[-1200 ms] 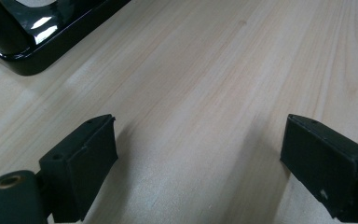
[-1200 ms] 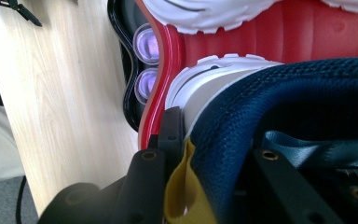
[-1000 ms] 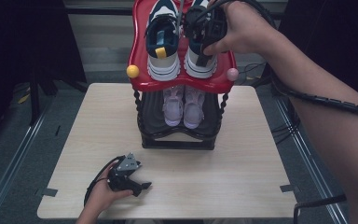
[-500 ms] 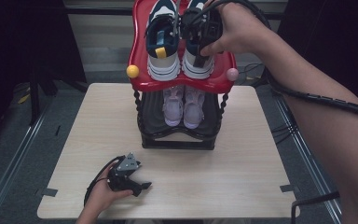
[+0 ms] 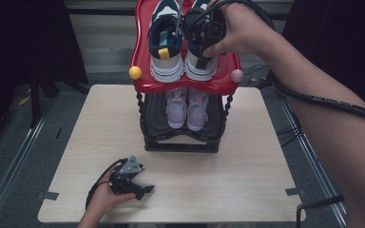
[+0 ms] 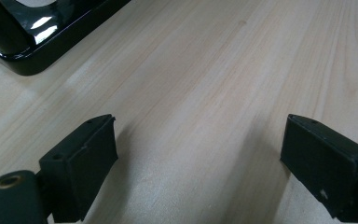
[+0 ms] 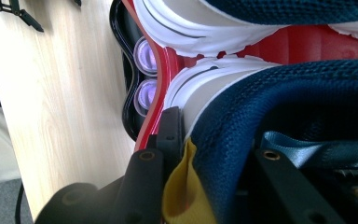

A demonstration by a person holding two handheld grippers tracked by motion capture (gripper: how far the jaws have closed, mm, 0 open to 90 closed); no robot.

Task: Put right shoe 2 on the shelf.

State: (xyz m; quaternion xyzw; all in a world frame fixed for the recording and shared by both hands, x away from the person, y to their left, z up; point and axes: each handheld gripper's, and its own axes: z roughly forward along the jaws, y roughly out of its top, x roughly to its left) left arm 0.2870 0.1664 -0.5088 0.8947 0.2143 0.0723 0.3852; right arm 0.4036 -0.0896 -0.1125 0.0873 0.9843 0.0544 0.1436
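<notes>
- High view first: the right sneaker (image 5: 200, 52), navy and white, sits on the red top tray (image 5: 228, 76) of the shoe rack (image 5: 180, 142), heel toward the person, and the right gripper (image 5: 204, 35) is down on its heel.
- Right gripper view confirms the hold: one black finger (image 7: 170, 130) sits outside the heel by the white sole, the other (image 7: 279, 182) is down inside the navy collar, so the fingers are clenched on the heel wall of that sneaker, with a yellow pull tab (image 7: 182, 191) between them.
- Just beside it on the same tray sits the left sneaker (image 5: 165, 42), also heel out, with its own yellow tab showing.
- One tier down, the black lower shelf (image 5: 154, 118) holds a pair of pale lilac shoes (image 5: 187, 107), side by side and toes out.
- A yellow knob (image 5: 135, 72) and a pink knob (image 5: 236, 75) mark the red tray's front corners.
- Out on the wooden bench (image 5: 266, 156), well apart from the rack, the left gripper (image 5: 145, 190) rests in the person's hand.
- Left gripper view: its fingers (image 6: 81, 163) are spread wide, released, with bare wood between them.
</notes>
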